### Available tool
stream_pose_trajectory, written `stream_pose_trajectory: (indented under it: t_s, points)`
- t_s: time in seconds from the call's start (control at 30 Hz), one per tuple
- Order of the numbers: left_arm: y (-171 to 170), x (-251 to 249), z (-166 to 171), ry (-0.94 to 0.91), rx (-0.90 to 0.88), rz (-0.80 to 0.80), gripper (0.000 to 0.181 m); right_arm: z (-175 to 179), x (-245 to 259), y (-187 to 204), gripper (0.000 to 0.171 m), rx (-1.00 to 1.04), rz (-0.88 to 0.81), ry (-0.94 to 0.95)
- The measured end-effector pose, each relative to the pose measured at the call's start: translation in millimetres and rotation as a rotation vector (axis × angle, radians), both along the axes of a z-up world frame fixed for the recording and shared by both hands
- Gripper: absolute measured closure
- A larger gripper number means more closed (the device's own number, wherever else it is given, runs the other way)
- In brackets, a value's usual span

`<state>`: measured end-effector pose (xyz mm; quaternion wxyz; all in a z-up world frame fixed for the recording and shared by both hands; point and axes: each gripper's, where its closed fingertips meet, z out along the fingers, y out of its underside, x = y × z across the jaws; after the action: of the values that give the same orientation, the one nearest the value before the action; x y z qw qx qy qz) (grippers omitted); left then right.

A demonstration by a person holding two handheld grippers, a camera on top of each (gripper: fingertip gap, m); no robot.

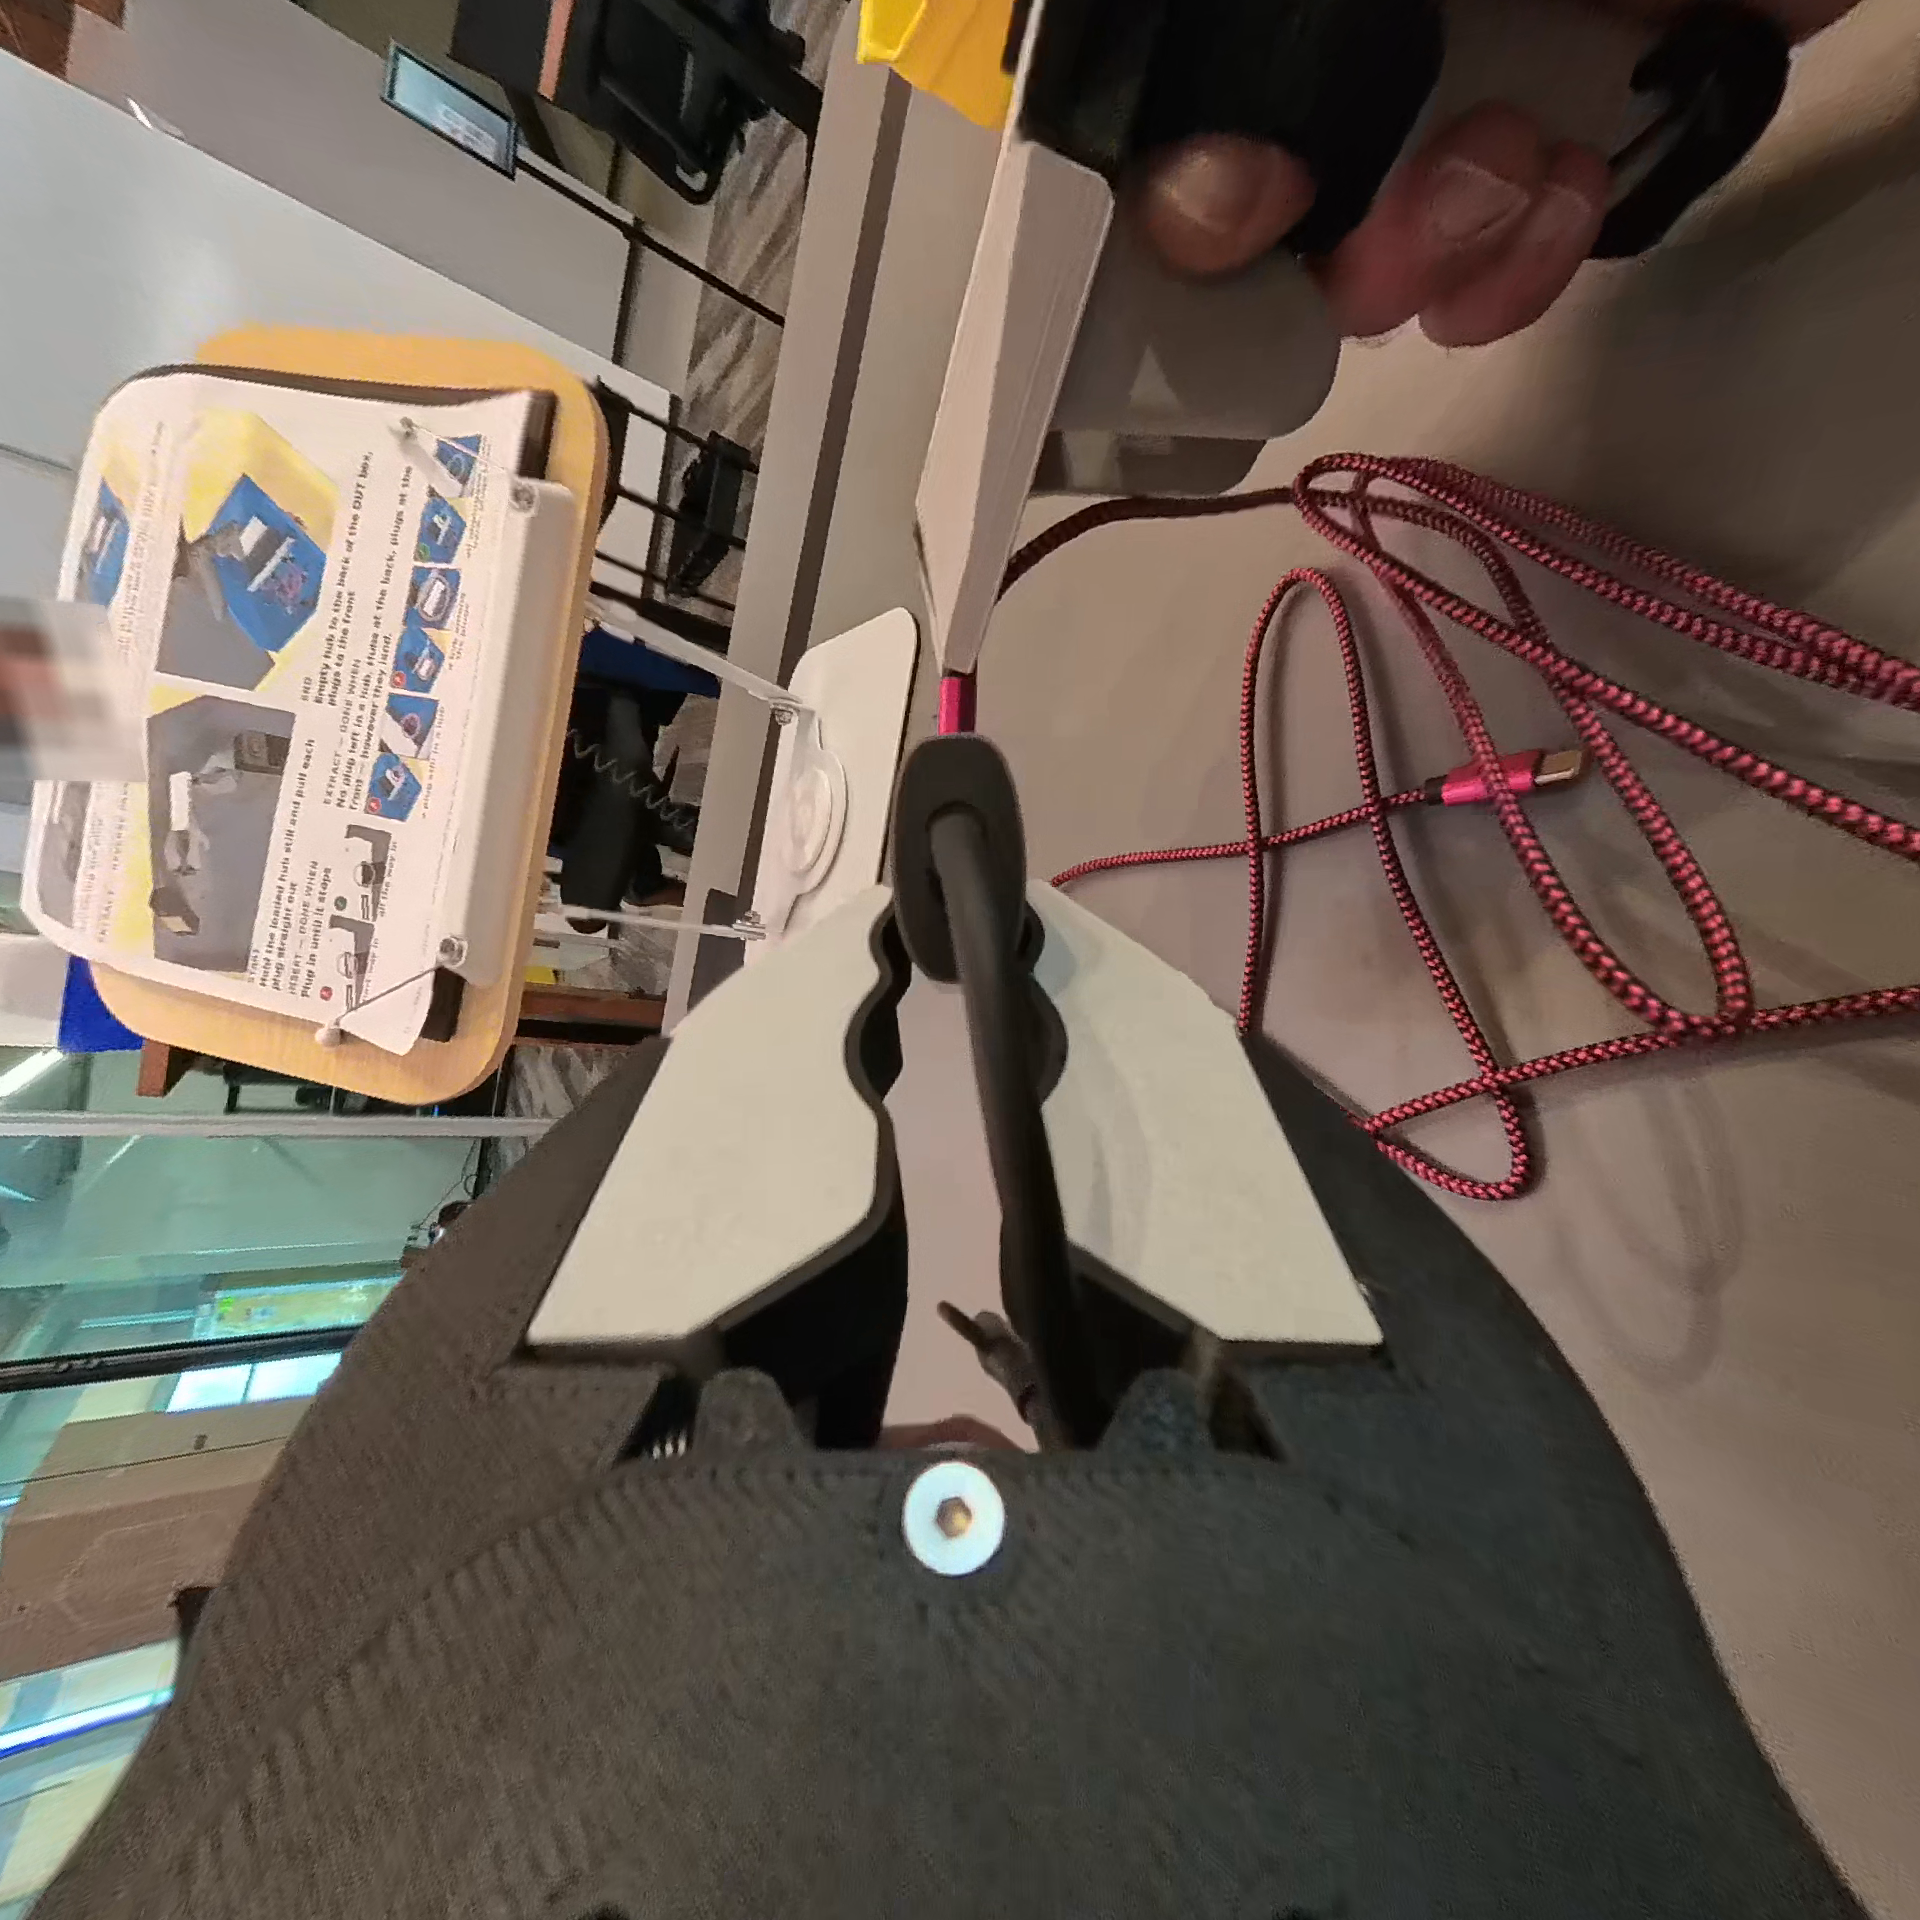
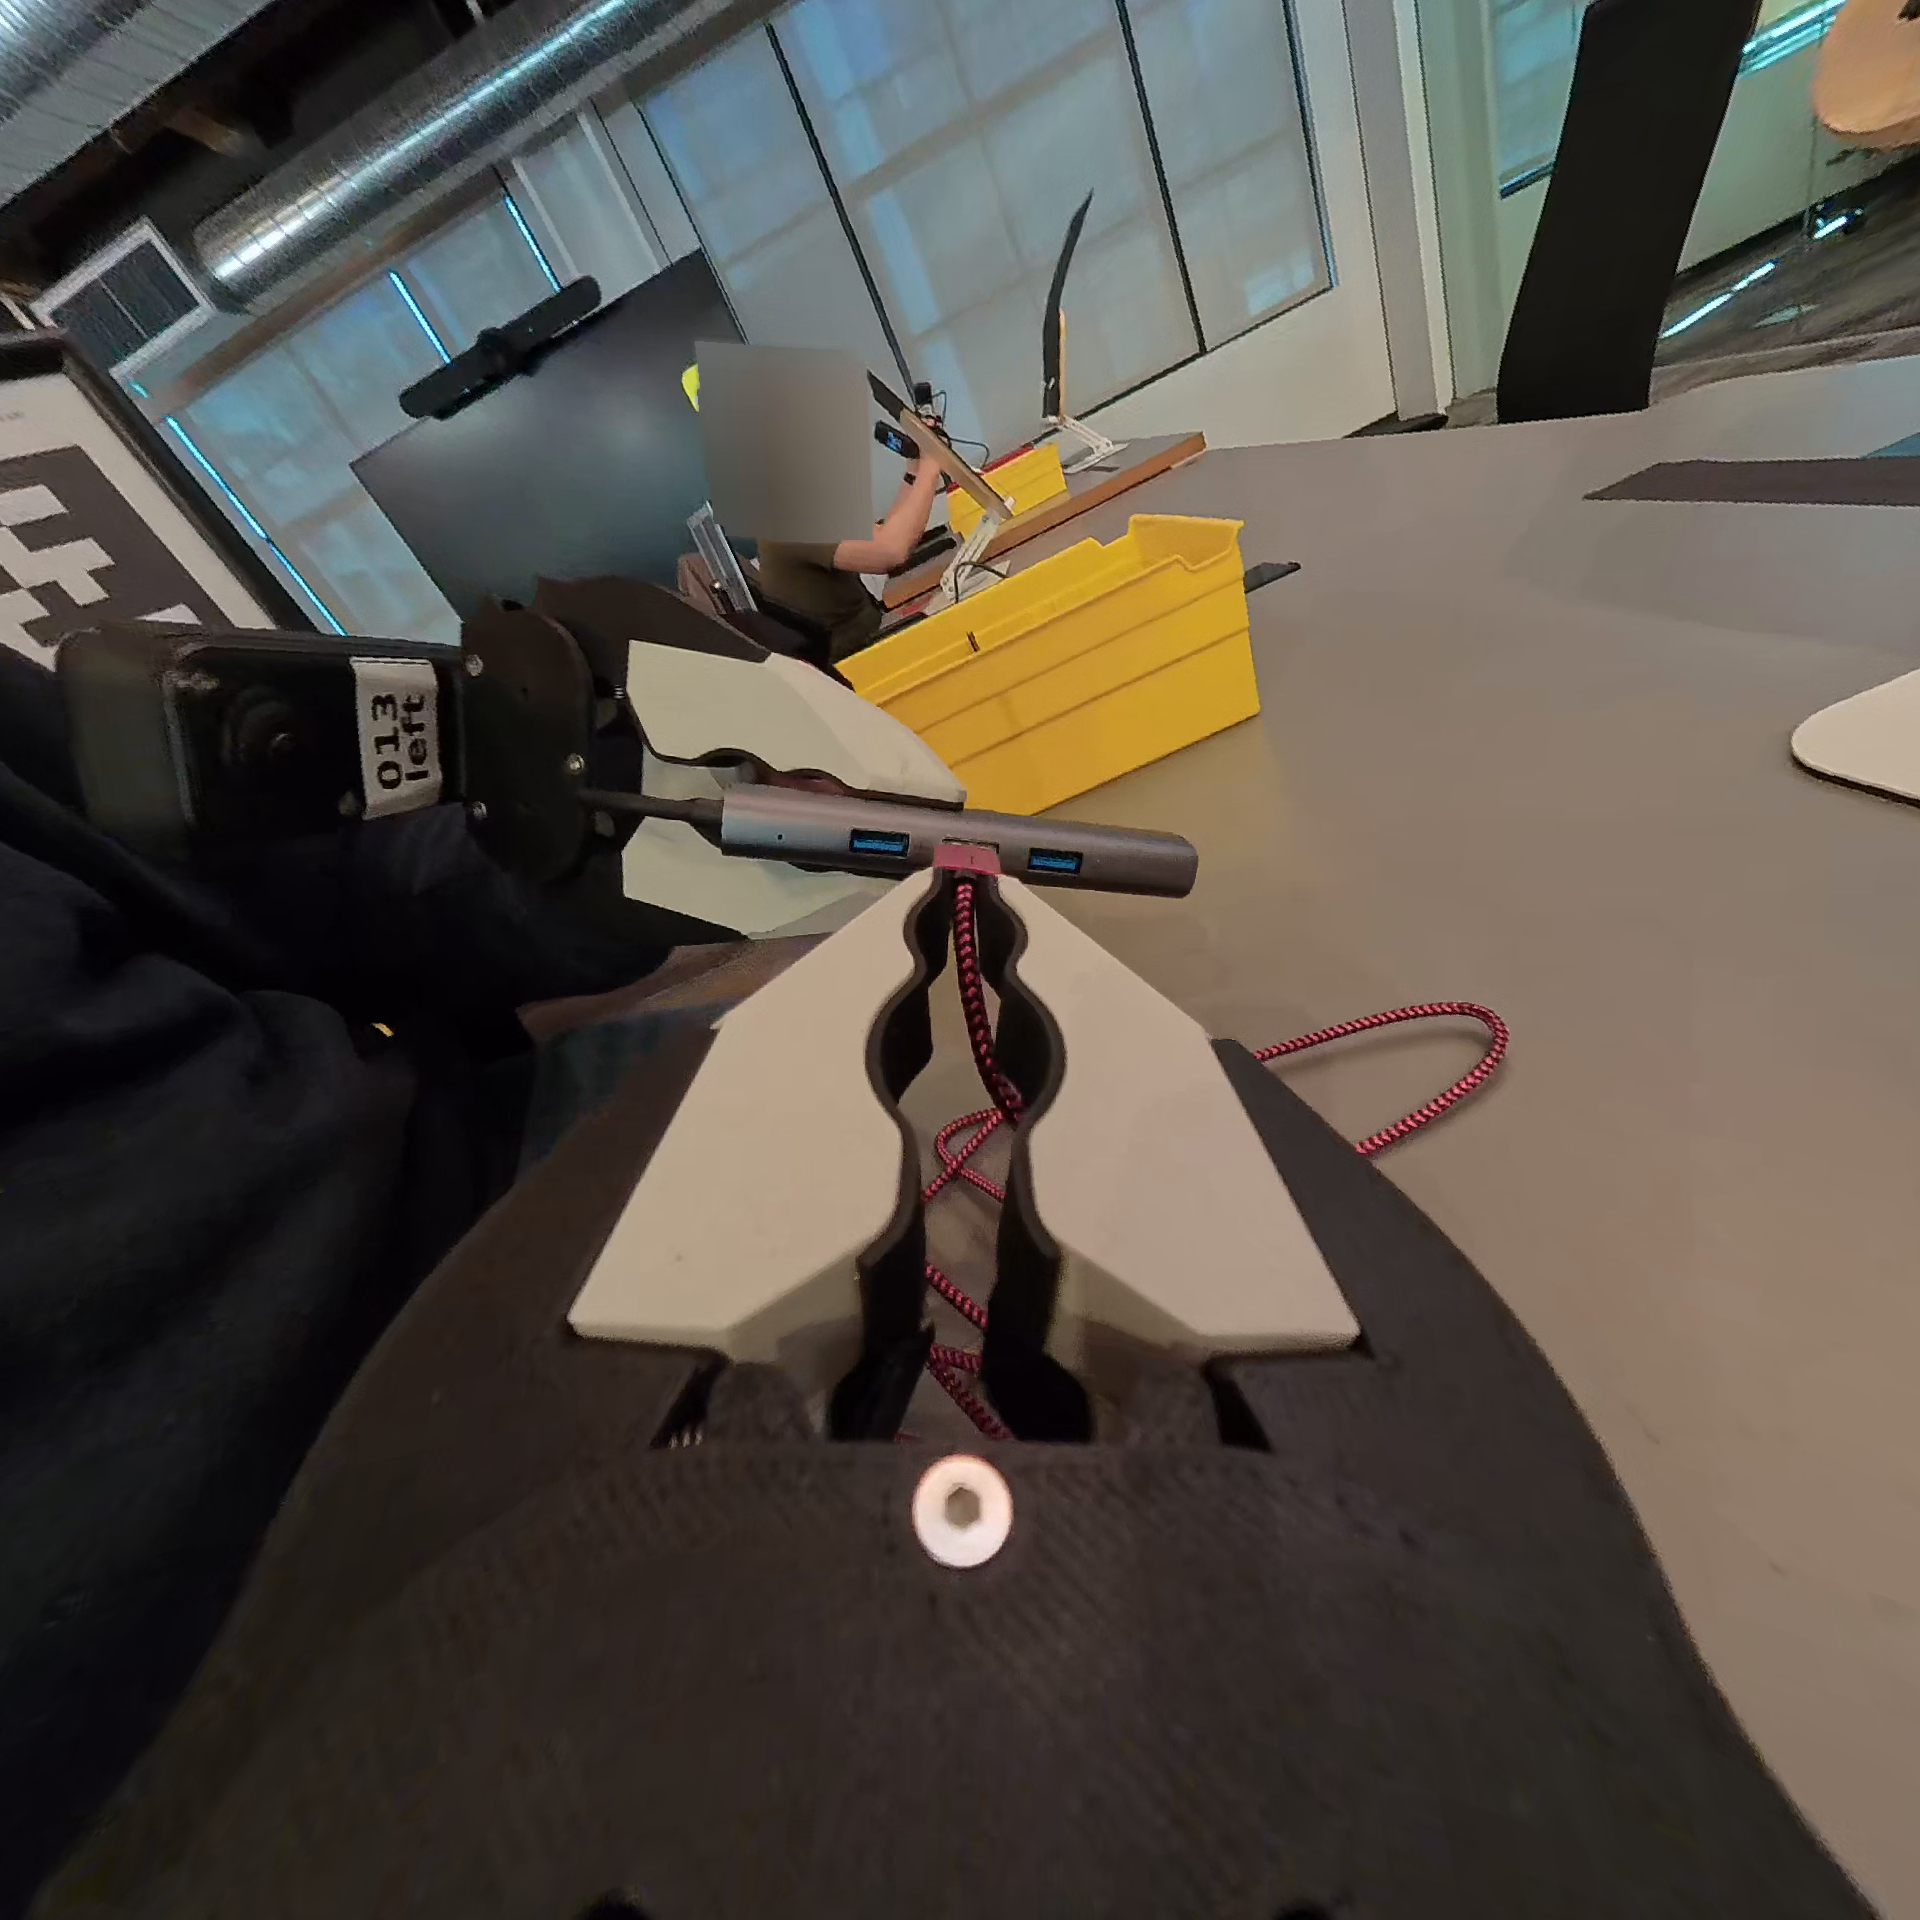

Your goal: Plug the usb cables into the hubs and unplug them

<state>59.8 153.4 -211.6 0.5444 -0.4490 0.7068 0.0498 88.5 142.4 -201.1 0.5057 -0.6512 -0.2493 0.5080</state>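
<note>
At the left of the right wrist view, the left gripper (image 2: 831,790) has its jaws closed on the cable end of a grey USB hub (image 2: 956,844), holding it level above the grey worktop (image 2: 1558,831); the hub's short black lead (image 1: 997,1039) runs back between those jaws in the left wrist view. Along the hub's side, two blue USB ports are vacant and the port between them is occupied by the pink USB plug (image 2: 968,858) of the red braided cable (image 2: 971,987). At centre, the right gripper (image 2: 966,883) has its jaws closed on that plug just behind the hub, the cable trailing back between its fingers (image 2: 790,1122). Whether the plug is fully seated cannot be determined from these views. Behind the hub stands a yellow bin (image 2: 1060,665). To the right, slack loops of braided cable lie on the worktop, and the left wrist view shows a second pink connector (image 1: 1496,779) lying loose among them. Assessment: one plug is at or in its port, so the task stands mid-cycle; seating or withdrawal of this plug remains, the two vacant ports are still unused, and the loose connector has yet to be handled.
</note>
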Motion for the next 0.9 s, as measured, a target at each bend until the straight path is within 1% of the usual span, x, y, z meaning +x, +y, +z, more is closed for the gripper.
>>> stream_pose_trajectory:
  t_s: [0.17, 0.37, 0.5, 0.9]
  points:
    - [-5, 2, 11, -0.057, 0.016, -0.045, 0.165, 9, 2, -3, 0.169, 0.007, 0.047, 0.063]
    - [-7, 2, 15, -0.07, 0.019, -0.056, 0.166, 12, 1, -5, 0.168, 0.003, 0.066, 0.062]
    - [-7, 2, 15, -0.073, 0.015, -0.052, 0.166, 11, 1, -5, 0.169, 0.002, 0.066, 0.057]
    - [-9, 4, 18, -0.095, 0.008, -0.054, 0.166, 17, 2, -6, 0.168, -0.005, 0.063, 0.138]
